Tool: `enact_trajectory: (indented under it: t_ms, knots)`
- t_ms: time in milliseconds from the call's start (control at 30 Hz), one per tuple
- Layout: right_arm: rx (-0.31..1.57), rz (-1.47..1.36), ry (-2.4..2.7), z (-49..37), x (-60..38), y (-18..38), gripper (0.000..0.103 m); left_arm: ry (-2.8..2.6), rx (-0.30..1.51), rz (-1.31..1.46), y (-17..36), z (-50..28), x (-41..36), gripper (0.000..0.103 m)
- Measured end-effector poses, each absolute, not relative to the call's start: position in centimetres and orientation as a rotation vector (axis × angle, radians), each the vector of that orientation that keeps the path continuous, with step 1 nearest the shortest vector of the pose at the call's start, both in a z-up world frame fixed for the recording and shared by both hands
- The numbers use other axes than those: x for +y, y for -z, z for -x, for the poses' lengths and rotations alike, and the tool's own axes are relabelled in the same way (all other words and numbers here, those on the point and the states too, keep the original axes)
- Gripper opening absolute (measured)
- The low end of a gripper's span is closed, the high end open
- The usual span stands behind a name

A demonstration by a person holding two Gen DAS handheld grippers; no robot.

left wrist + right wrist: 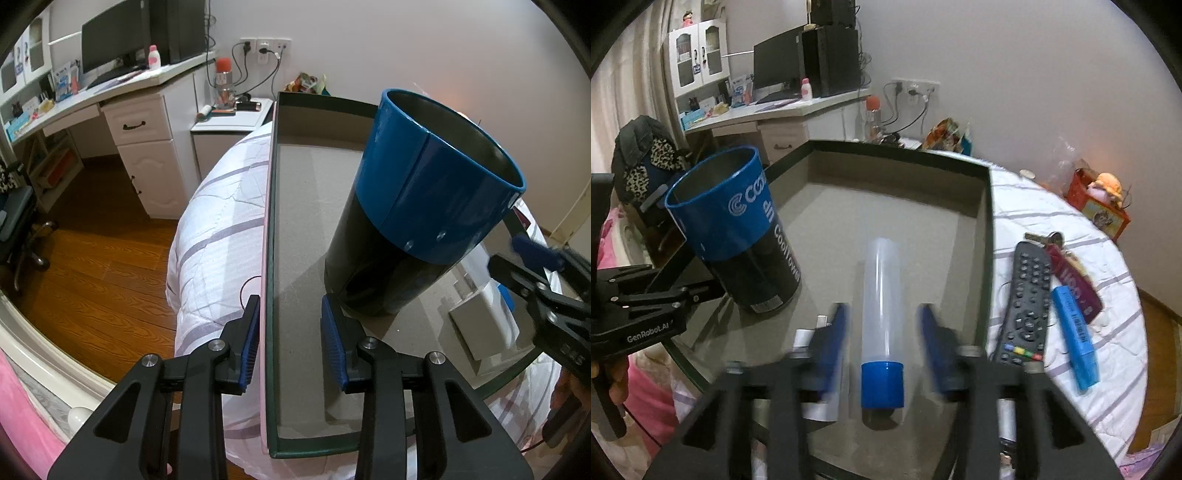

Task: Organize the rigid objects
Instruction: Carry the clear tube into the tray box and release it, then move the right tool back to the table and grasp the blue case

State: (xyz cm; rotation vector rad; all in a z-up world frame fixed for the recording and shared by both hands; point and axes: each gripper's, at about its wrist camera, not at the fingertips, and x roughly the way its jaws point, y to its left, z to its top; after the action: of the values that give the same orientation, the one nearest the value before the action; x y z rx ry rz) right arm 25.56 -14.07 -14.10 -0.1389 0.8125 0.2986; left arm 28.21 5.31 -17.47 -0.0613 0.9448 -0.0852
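Observation:
A shallow dark green box (pixel 269 221) with a grey floor lies on the bed. A blue and black canister (pixel 424 192) stands in it, open top up, and shows at the left of the right wrist view (pixel 738 229). My left gripper (pixel 291 339) straddles the box's left wall, one pad against the outside, the other apart from it over the floor. A clear tube with a blue cap (pixel 881 295) lies flat on the box floor (pixel 988 240). My right gripper (pixel 883 310) stands open around it, with neither pad touching.
A black remote (pixel 1023 306), a blue bar-shaped item (pixel 1075 332) and keys with a red tag (pixel 1071 273) lie on the white quilt right of the box. Small white boxes (pixel 484 317) sit by its near corner. A white desk (pixel 140 122) and nightstand (pixel 229 122) stand beyond.

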Motion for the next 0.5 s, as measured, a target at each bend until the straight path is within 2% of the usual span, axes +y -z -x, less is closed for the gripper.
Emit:
enact_trajectory:
  t_ms: [167, 300, 500]
  knots:
    - [0.765, 0.123, -0.296, -24.6, -15.0, 12.7, 0.064, 0.083, 0.945, 0.059, 17.4, -28.1, 5.2, 0.033]
    - [0.715, 0.095, -0.265, -23.4, -16.8, 10.9, 0.079, 0.081, 0.945, 0.054, 17.3, -27.9, 5.1, 0.033]
    - [0.621, -0.007, -0.209, -21.1, -21.7, 8.2, 0.083, 0.077, 0.943, 0.049, 17.1, -27.7, 5.0, 0.033]
